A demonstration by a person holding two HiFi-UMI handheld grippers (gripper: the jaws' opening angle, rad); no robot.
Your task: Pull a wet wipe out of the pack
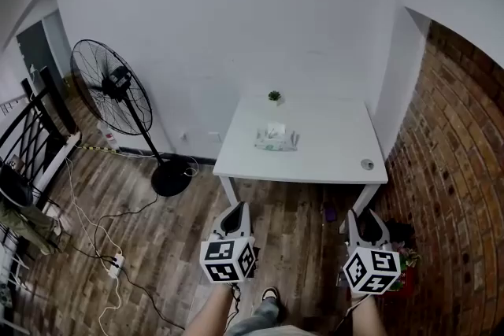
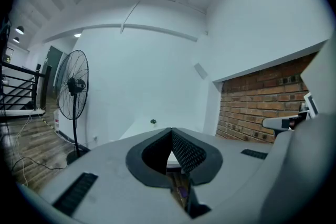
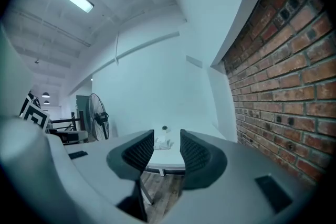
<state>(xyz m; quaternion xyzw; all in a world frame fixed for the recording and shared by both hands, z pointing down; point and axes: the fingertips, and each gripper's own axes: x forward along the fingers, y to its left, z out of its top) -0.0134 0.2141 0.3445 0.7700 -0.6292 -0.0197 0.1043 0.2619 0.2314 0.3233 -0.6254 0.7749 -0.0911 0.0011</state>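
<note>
a wet wipe pack (image 1: 276, 140) lies near the middle of a white table (image 1: 331, 157), well apart from both tongs: left gripper (image 1: 235, 210) clenched on nothing, right gripper (image 1: 367, 216) released, jaws parted and empty.

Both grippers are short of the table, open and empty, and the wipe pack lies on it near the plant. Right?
Not quite: the left gripper is shut, its jaws meeting at the tips on nothing, as the left gripper view shows. The right gripper is open and empty, both are short of the table, and the wipe pack lies on it near the plant.
</note>
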